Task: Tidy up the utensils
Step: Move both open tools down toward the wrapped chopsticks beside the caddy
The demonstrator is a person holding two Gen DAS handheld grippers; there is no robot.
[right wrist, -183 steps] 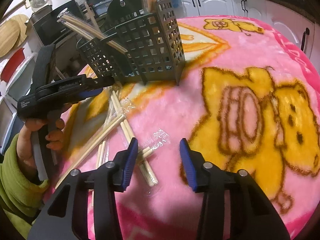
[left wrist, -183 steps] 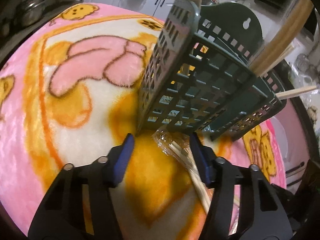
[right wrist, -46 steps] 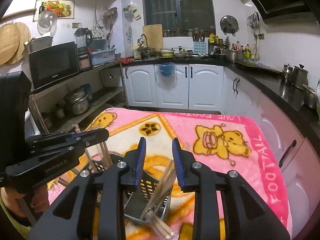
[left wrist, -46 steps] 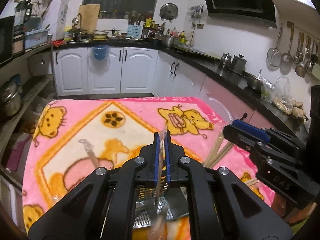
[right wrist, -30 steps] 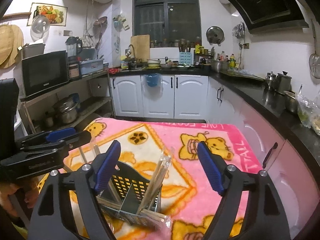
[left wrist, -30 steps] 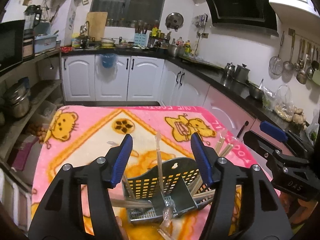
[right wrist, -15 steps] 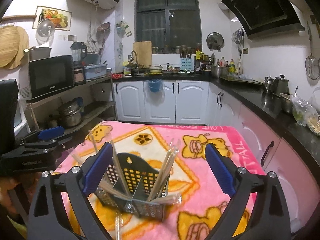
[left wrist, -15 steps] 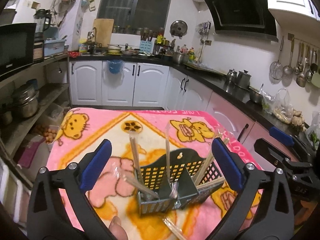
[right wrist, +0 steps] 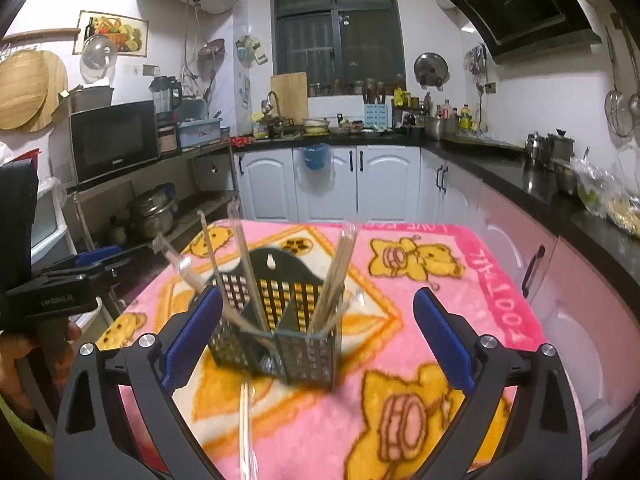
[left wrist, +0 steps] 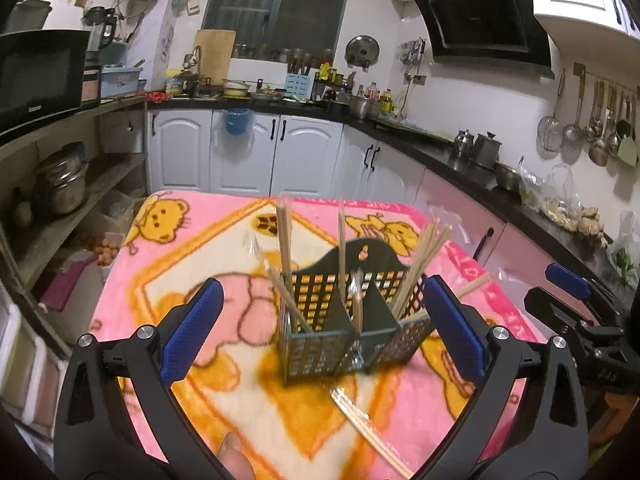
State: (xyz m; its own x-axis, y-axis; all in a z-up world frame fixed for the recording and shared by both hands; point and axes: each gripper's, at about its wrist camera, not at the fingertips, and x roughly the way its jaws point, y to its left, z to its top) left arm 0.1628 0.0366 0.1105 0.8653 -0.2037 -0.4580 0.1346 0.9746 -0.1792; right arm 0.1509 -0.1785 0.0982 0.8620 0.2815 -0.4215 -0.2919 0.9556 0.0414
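Note:
A dark green perforated utensil caddy (left wrist: 352,316) stands upright on the pink bear blanket (left wrist: 224,236), with several wrapped wooden chopsticks (left wrist: 285,236) sticking up from its compartments. It also shows in the right wrist view (right wrist: 280,320), with chopsticks (right wrist: 340,276) leaning in it. A wrapped pair of chopsticks (left wrist: 364,420) lies on the blanket in front of the caddy, also seen from the right wrist (right wrist: 245,428). My left gripper (left wrist: 320,336) is wide open and empty, held back above the table. My right gripper (right wrist: 316,340) is wide open and empty too.
The blanket-covered table (right wrist: 480,280) stands in a kitchen. White cabinets (left wrist: 248,152) and a black counter (left wrist: 460,160) run behind and to the right. Shelves with pots (left wrist: 60,188) and a microwave (right wrist: 114,140) are on the left.
Both grippers have opened wide and pulled back and up from the caddy. The left gripper let go of a wrapped chopstick pair, which now stands in the caddy.

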